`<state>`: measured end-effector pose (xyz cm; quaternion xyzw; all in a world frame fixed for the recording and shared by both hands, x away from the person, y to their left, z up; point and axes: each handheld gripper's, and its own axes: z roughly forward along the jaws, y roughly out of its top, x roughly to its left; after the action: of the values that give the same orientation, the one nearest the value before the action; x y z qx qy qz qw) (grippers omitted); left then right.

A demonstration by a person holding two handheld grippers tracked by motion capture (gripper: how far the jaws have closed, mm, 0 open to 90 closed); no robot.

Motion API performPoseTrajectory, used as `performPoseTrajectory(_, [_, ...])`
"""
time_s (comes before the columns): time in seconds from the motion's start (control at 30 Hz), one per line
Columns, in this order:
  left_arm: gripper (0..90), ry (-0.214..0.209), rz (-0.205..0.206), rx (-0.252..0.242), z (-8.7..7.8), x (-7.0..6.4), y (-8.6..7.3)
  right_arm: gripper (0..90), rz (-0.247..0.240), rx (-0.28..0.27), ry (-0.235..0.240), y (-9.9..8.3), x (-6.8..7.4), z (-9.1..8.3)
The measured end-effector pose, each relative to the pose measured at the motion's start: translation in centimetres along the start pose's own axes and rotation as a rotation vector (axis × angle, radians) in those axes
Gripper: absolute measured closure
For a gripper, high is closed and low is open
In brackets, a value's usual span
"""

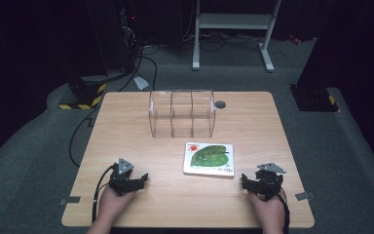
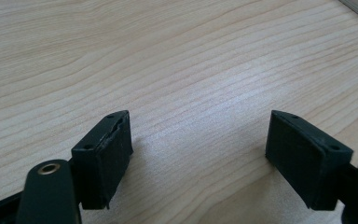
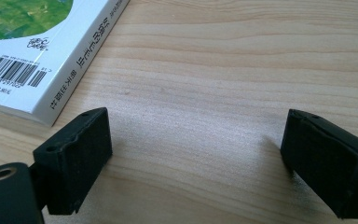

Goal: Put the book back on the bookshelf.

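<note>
A white book point(image 1: 208, 159) with a green leaf and a red spot on its cover lies flat on the wooden table point(image 1: 126, 141), just right of centre. Its spine and barcode corner point(image 3: 32, 70) fill the upper left of the right gripper view. Behind the book stands a clear plastic rack point(image 1: 181, 113) with dividers, empty. My left gripper point(image 1: 139, 178) rests near the front left edge, open, with bare wood between its jaws point(image 2: 198, 154). My right gripper point(image 1: 247, 181) sits at the front right, just right of the book's near corner, open and holding nothing point(image 3: 196, 158).
A round grey grommet point(image 1: 220, 104) is set in the table behind the rack. Beyond the table are a white desk frame point(image 1: 233, 29), black stands with yellow-black hazard tape point(image 1: 85, 95) and cables on grey carpet.
</note>
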<state>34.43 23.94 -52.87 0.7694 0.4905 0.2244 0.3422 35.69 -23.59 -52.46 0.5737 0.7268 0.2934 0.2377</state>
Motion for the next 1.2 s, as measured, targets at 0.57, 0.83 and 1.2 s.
performPoseTrajectory(0.57, [22.5,-0.002,0.001,0.001,0.02,0.01,0.02,8.8,0.002,-0.001,-0.001,0.0,-0.01,-0.01])
performPoseTrajectory(0.83, [22.5,-0.002,0.0,0.0,0.02,0.01,0.02,9.5,-0.004,-0.002,0.005,0.0,-0.12,-0.03])
performPoseTrajectory(1.2, [22.6,-0.001,-0.001,0.001,0.02,0.01,0.03,15.7,-0.017,-0.046,0.024,0.03,0.08,-0.68])
